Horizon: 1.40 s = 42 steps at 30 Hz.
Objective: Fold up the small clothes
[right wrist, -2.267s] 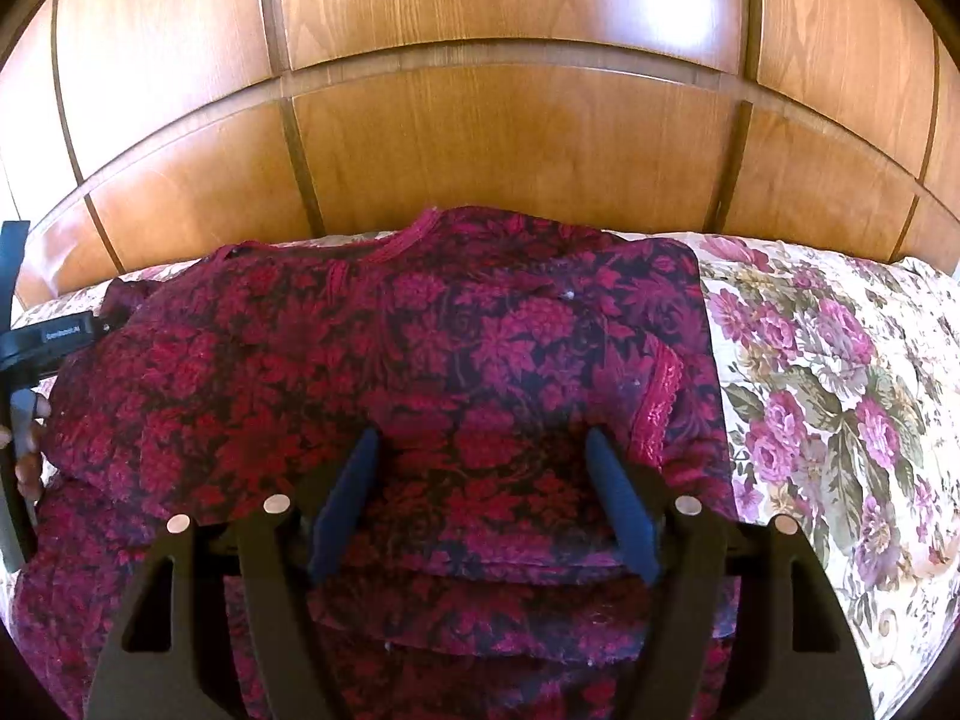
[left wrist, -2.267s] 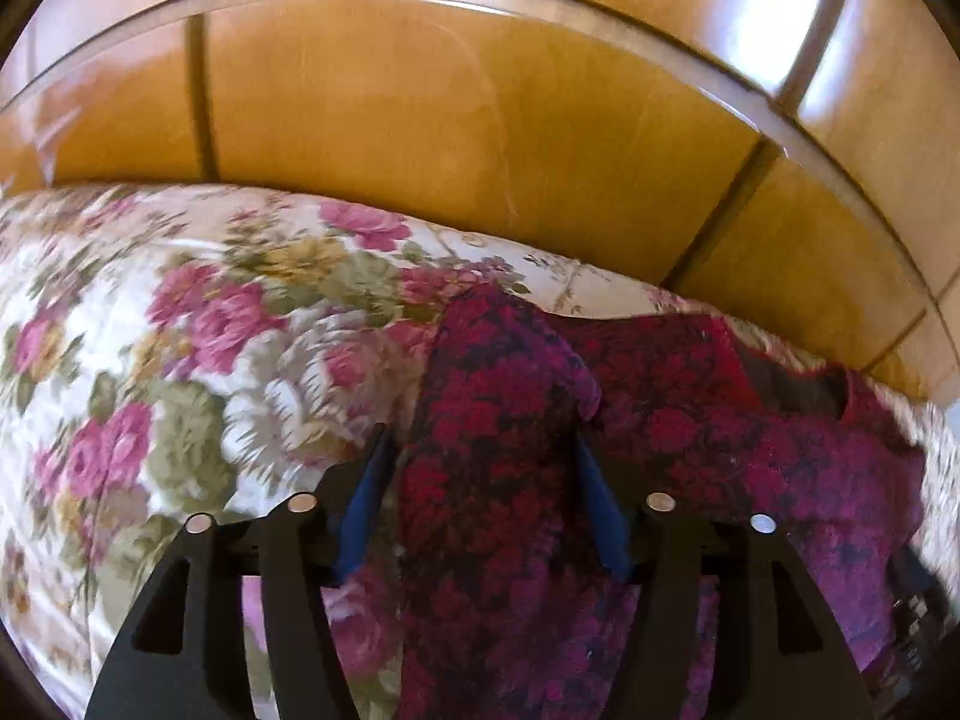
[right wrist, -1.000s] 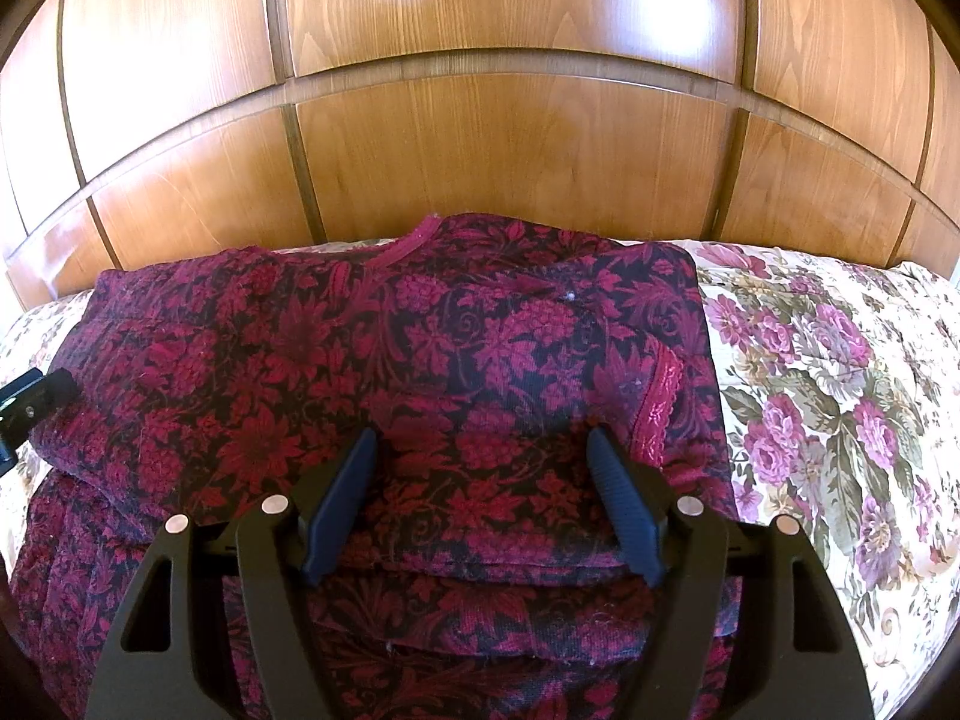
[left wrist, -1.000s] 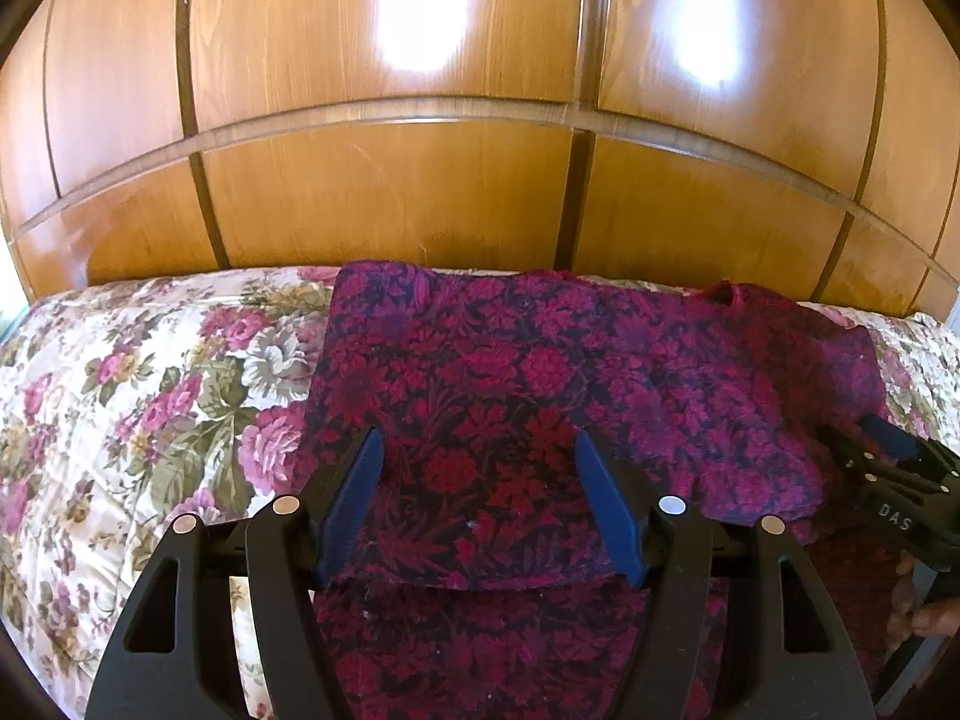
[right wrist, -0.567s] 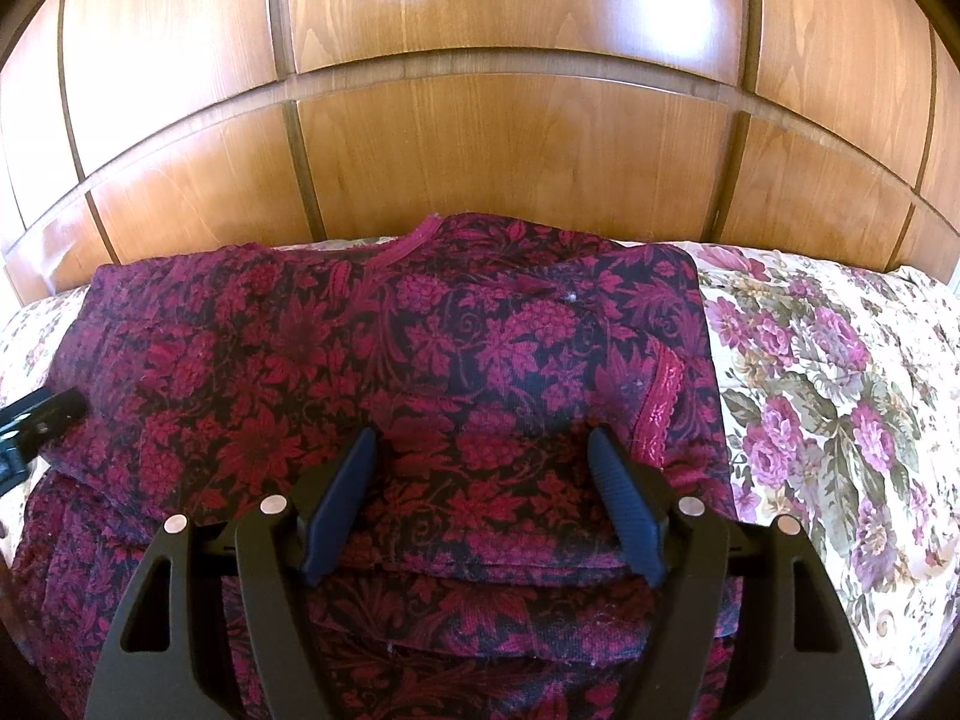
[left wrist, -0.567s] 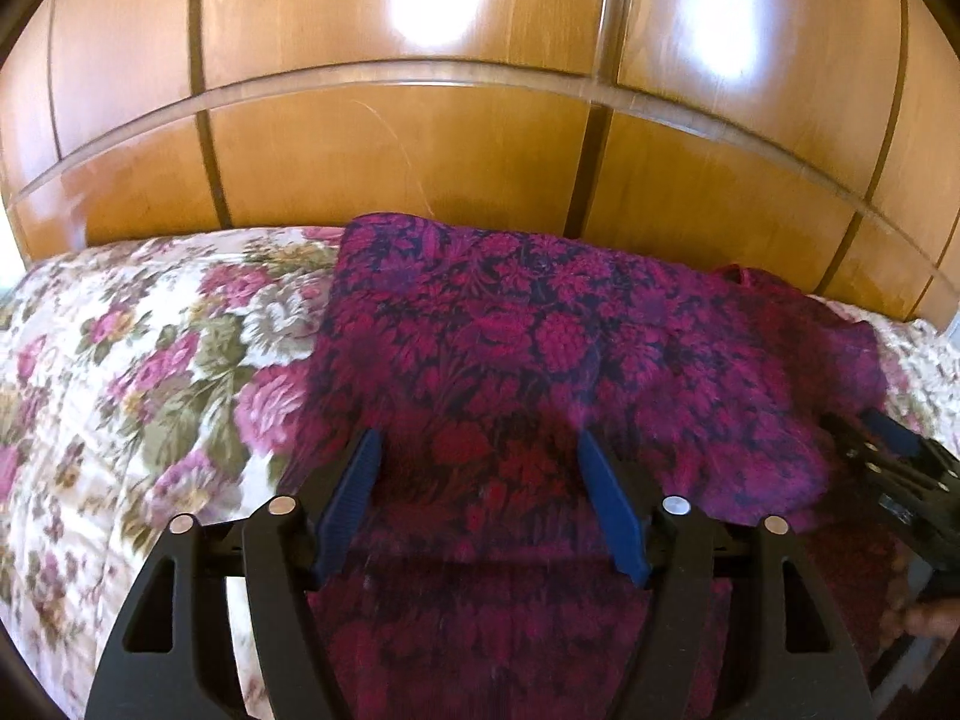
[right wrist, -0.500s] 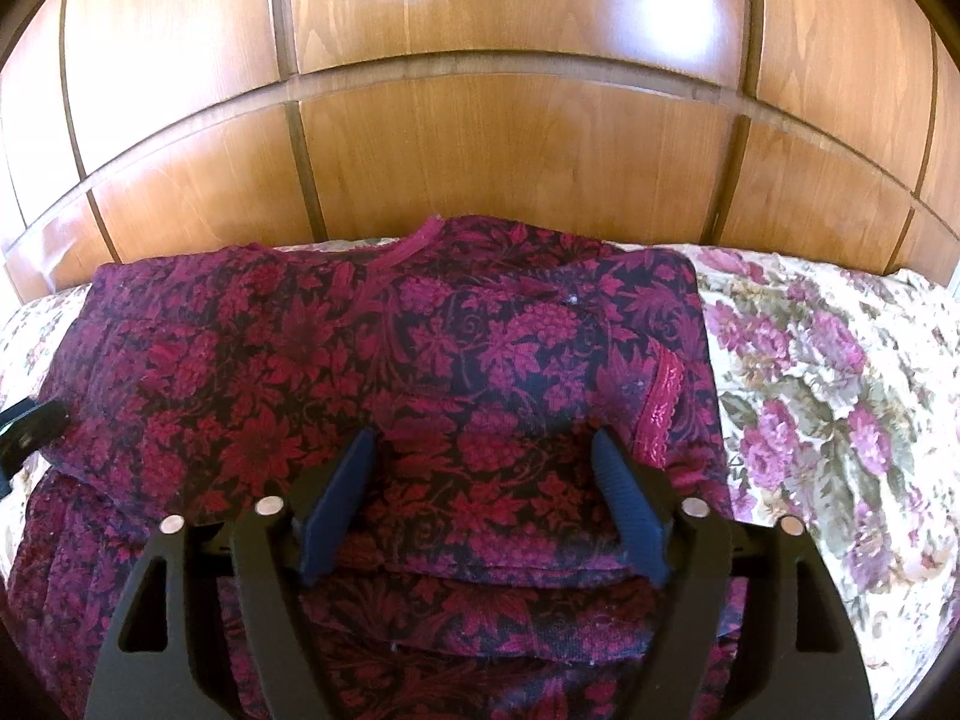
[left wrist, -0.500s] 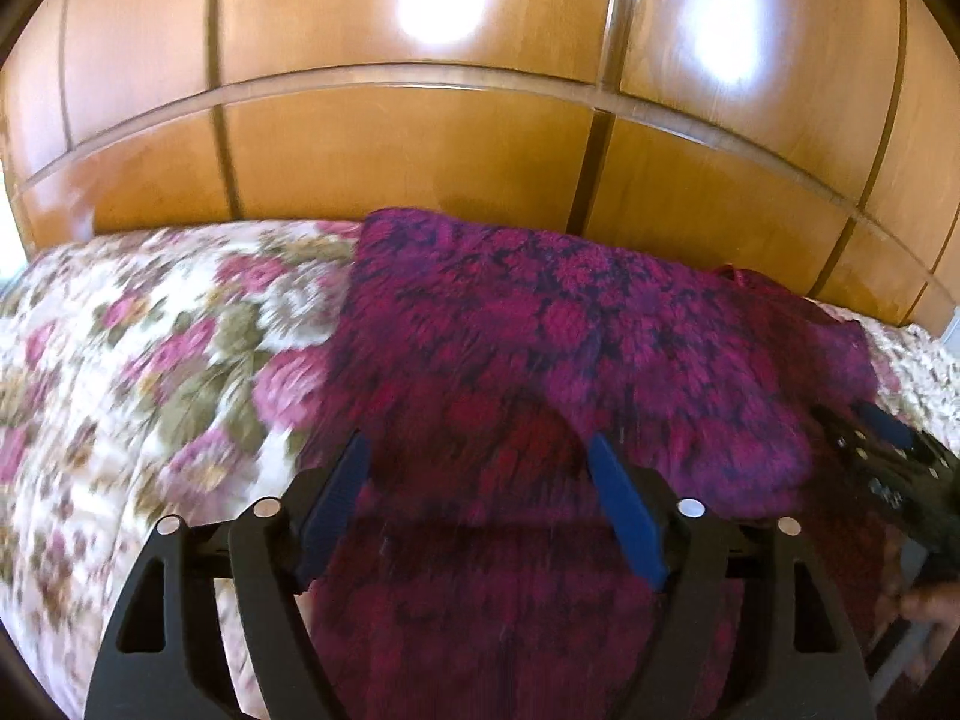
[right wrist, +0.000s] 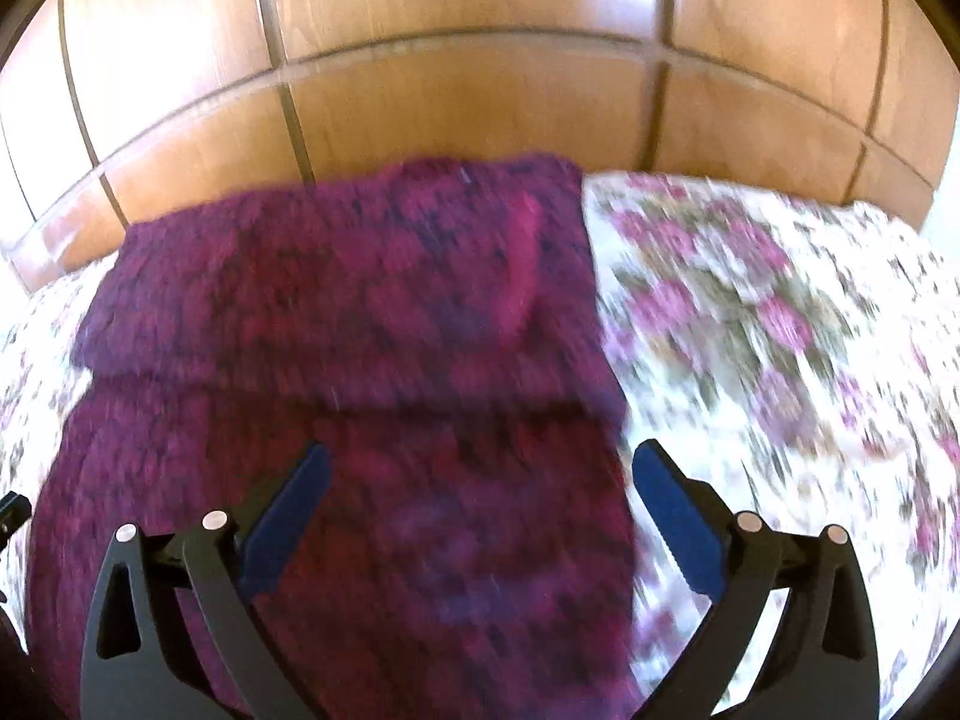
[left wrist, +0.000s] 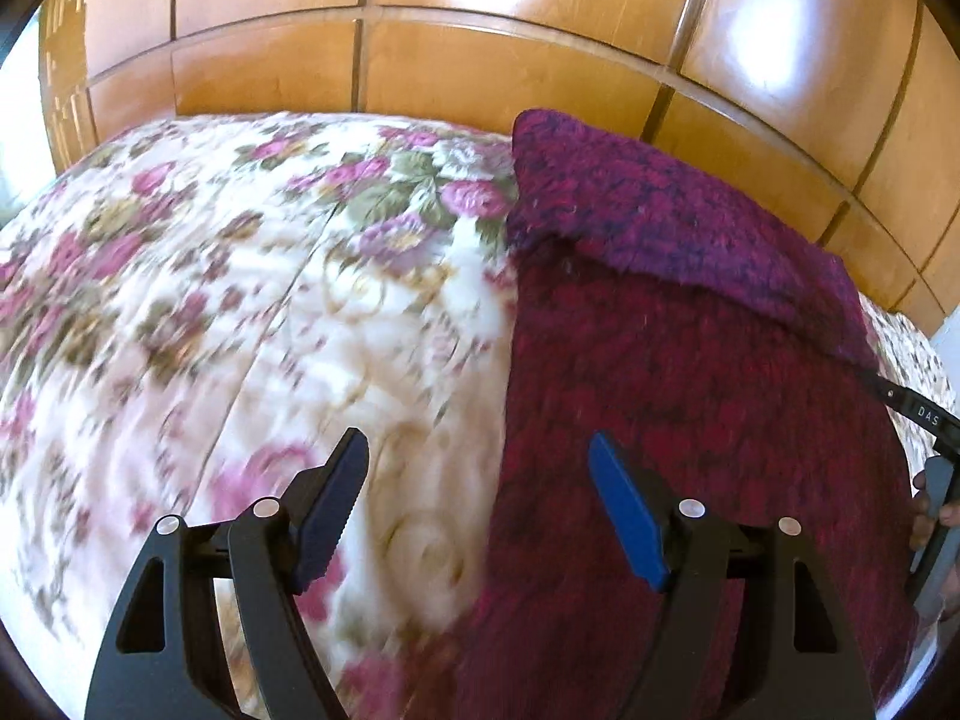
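A dark red and magenta floral garment (left wrist: pixel 690 372) lies flat on the bed, its top part folded down over the lower part; it also fills the left of the right wrist view (right wrist: pixel 360 360). My left gripper (left wrist: pixel 480 498) is open and empty, above the garment's left edge where it meets the bedspread. My right gripper (right wrist: pixel 480 516) is open and empty, above the garment's right edge. The right gripper's body (left wrist: pixel 924 420) shows at the right edge of the left wrist view. Both views are blurred.
A white bedspread with pink roses (left wrist: pixel 240 300) covers the bed and shows to the right of the garment too (right wrist: pixel 780 330). A glossy wooden panelled headboard (left wrist: pixel 480 60) rises behind the garment (right wrist: pixel 480 90).
Both grippers have pulled back toward me along the garment. The left has swung left onto the bedspread edge, the right has swung right. Both stay open.
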Each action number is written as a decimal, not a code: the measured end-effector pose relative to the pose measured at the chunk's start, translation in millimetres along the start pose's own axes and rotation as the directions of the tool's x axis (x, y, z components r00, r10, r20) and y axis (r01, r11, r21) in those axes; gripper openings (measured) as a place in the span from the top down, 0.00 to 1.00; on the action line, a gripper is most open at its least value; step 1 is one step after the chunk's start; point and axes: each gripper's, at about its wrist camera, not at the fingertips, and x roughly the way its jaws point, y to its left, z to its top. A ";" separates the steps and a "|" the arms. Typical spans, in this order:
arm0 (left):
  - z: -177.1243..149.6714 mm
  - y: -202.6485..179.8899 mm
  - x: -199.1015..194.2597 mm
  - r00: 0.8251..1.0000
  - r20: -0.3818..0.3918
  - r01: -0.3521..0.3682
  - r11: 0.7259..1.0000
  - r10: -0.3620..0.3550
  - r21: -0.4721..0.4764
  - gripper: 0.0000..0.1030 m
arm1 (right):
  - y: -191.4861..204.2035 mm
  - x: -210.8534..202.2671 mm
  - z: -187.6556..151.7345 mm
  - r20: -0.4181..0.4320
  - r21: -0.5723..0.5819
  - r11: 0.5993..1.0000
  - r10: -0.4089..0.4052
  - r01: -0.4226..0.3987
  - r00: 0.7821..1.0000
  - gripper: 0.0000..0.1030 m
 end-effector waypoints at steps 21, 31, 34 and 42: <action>-85.2 7.5 -52.6 0.986 -0.127 0.114 0.991 -0.105 0.063 0.33 | -9.5 -82.2 -137.4 -0.156 0.085 0.979 0.199 -0.187 0.968 0.03; -107.7 -6.9 -66.0 0.963 -0.196 0.217 0.962 -0.183 0.169 0.74 | -12.0 -103.2 -164.4 -0.258 0.096 0.959 0.283 -0.266 0.924 0.49; -105.1 -7.6 -69.3 0.959 -0.195 0.241 0.954 -0.207 0.175 0.82 | -11.6 -103.6 -165.5 -0.281 0.100 0.950 0.314 -0.297 0.907 0.61; -70.6 -9.1 -90.9 0.928 -0.139 0.361 0.928 -0.346 0.096 0.85 | -7.3 -120.0 -134.5 -0.184 0.188 0.876 0.475 -0.444 0.860 0.79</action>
